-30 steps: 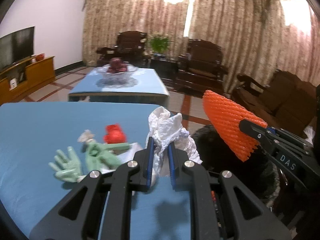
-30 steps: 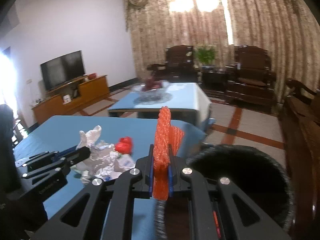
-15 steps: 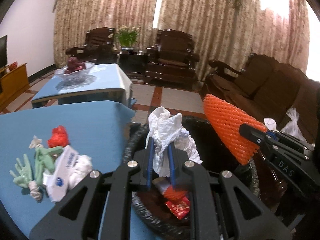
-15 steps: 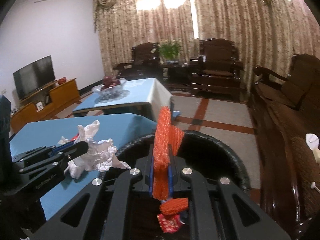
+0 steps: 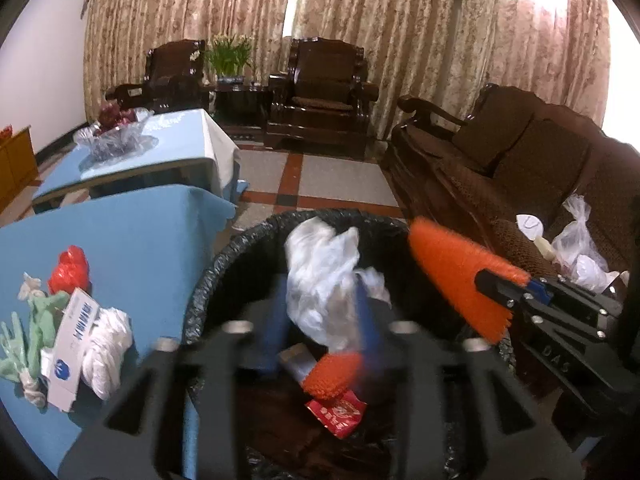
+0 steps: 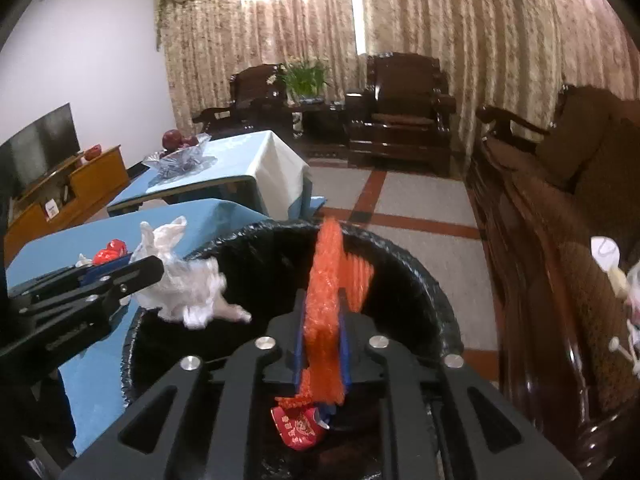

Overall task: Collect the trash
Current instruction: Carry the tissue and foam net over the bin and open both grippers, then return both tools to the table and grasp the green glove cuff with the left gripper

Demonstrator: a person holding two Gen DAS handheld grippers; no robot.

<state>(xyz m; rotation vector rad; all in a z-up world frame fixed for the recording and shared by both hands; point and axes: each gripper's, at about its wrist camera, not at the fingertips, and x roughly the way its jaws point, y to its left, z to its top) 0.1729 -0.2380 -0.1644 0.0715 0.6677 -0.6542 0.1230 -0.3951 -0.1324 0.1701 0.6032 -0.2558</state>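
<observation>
A black-lined trash bin (image 5: 224, 264) (image 6: 436, 296) stands beside the blue table. My left gripper (image 5: 324, 320) is over the bin, its jaws blurred and spread apart, with the crumpled white plastic (image 5: 320, 276) (image 6: 188, 284) loose between them. My right gripper (image 6: 322, 344) is shut on an orange foam net (image 6: 326, 280) (image 5: 452, 268) above the bin. Inside the bin lie another orange net (image 5: 332, 372) and a red wrapper (image 5: 338, 412) (image 6: 298, 428).
On the blue table (image 5: 132, 236) lie a red wrapper (image 5: 70, 270), green gloves (image 5: 28, 332), a white and blue box (image 5: 70, 344) and white tissue (image 5: 106, 344). A dark sofa (image 5: 520, 160) with plastic bags stands to the right. A second blue table (image 6: 224, 164) holds a fruit bowl.
Both grippers have moved right from the table to over the bin. My left gripper's jaws have spread apart and the white plastic is coming loose.
</observation>
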